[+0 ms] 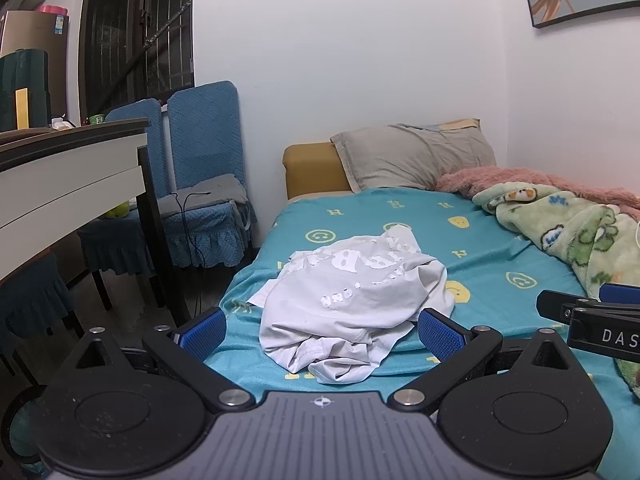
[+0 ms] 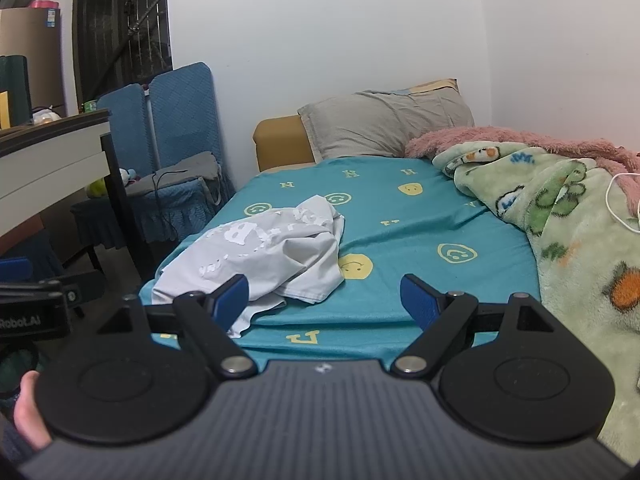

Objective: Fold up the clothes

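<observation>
A crumpled white T-shirt [image 1: 352, 300] with pale lettering lies in a heap near the foot of a bed with a teal smiley-print sheet [image 1: 480, 248]. My left gripper [image 1: 320, 332] hovers just short of the shirt, open, its blue pads on either side of the heap's near end without touching it. In the right wrist view the same shirt [image 2: 272, 256] sits ahead and to the left. My right gripper [image 2: 324, 300] is open over bare sheet [image 2: 400, 216], its left pad in front of the shirt's edge. Each gripper shows at the other view's side edge.
A grey pillow [image 1: 416, 156] and a yellow headboard [image 1: 312, 168] stand at the far end. A green cartoon blanket [image 2: 560, 216] over a pink one fills the bed's right side. Left of the bed are a white desk [image 1: 68, 176] and blue-covered chairs [image 1: 200, 184].
</observation>
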`<state>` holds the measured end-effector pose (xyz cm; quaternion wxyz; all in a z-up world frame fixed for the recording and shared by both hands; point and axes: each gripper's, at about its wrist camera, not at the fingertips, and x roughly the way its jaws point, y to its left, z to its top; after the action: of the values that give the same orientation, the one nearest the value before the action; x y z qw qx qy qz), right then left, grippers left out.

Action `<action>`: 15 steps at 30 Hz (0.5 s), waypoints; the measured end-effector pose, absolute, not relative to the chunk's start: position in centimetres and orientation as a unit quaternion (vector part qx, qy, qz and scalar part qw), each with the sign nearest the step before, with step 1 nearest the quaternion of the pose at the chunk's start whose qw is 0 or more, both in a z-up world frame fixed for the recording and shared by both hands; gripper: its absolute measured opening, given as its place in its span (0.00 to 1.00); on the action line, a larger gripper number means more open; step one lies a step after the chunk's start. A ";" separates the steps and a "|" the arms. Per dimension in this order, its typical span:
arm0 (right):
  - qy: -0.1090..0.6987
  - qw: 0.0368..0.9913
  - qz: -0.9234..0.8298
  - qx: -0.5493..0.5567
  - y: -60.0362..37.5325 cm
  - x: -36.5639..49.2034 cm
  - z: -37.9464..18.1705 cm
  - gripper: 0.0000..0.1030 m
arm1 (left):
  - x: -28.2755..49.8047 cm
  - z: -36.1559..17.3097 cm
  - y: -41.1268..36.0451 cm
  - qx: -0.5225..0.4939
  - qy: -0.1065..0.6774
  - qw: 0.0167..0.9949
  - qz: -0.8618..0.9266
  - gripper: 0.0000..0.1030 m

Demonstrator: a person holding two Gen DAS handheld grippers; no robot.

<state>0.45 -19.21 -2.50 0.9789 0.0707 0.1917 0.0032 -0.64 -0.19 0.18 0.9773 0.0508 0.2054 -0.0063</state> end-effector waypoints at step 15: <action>0.202 0.972 -0.036 0.117 -20.8 0.6 -2.6 0.82 | 5.9 -3.9 -2.9 0.123 0.291 0.948 -0.034 1.00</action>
<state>0.55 -20.79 -2.55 0.9718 0.1166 0.2016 -0.0360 5.90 -2.91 -3.85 0.9481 0.1226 0.2914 -0.0342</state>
